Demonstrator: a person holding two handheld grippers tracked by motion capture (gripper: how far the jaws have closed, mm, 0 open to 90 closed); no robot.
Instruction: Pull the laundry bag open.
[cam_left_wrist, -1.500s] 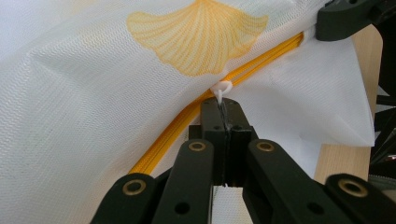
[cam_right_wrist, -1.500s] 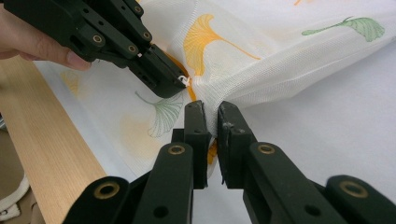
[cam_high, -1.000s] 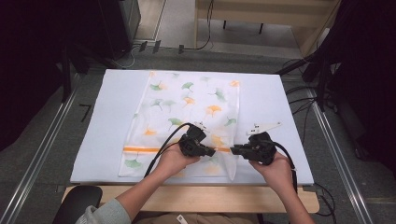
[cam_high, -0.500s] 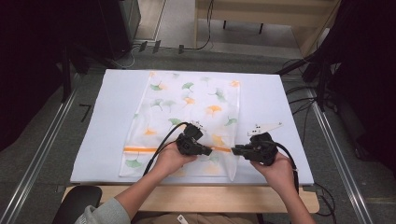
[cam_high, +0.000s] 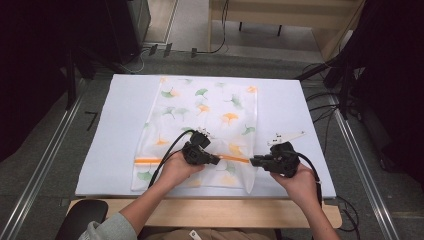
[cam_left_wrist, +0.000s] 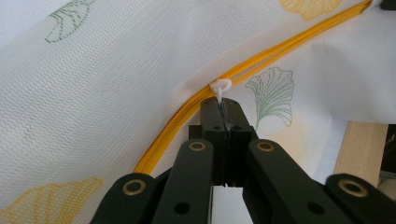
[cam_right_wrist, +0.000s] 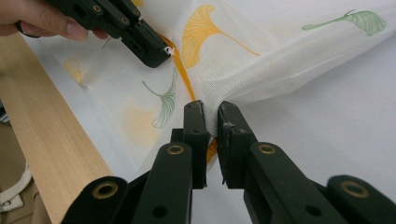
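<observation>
A white mesh bag (cam_high: 210, 110) printed with ginkgo leaves lies flat on the white table cover (cam_high: 115, 130). An orange zipper (cam_high: 150, 161) runs across its near end. My left gripper (cam_high: 217, 160) is shut on the small white zipper pull (cam_left_wrist: 220, 86), with its jaws pressed together around the pull (cam_right_wrist: 169, 50). My right gripper (cam_high: 252, 161) is shut on the bag's right edge at the zipper's end, with bunched mesh (cam_right_wrist: 261, 70) pinched between its jaws (cam_right_wrist: 211, 116). The two grippers point towards each other along the zipper (cam_left_wrist: 289, 46).
The table's wooden front edge (cam_right_wrist: 51, 140) runs just behind both hands. Metal rails (cam_high: 45, 165) flank the table. Cables (cam_high: 325, 100) lie on the floor at the right, and dark equipment (cam_high: 125, 25) stands at the back left.
The left hand has shifted very slightly to the left along the zipper. The right hand has kept still.
</observation>
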